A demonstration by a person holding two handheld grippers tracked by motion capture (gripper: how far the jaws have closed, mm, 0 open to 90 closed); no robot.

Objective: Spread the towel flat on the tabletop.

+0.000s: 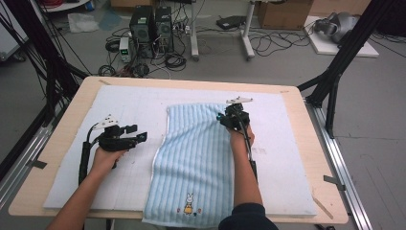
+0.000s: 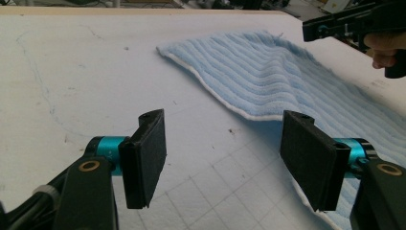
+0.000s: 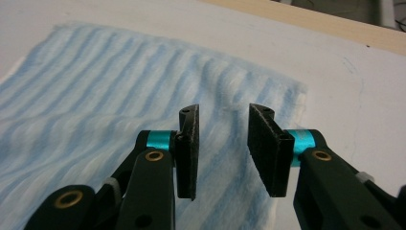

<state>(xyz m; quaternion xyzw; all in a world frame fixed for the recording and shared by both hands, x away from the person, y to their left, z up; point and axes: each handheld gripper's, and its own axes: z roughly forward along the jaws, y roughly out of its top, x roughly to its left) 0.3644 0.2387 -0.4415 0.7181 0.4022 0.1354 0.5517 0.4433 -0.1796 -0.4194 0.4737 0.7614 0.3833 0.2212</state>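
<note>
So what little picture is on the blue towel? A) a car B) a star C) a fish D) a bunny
D: the high view shows a small white bunny stitched near the close end of the towel, with tiny shapes beside it.

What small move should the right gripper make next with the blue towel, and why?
Probably lower the right gripper and close on the blue towel near its far right corner: its jaws stand open just above that cloth with nothing between them, while the left gripper waits open beside the towel's left edge.
</note>
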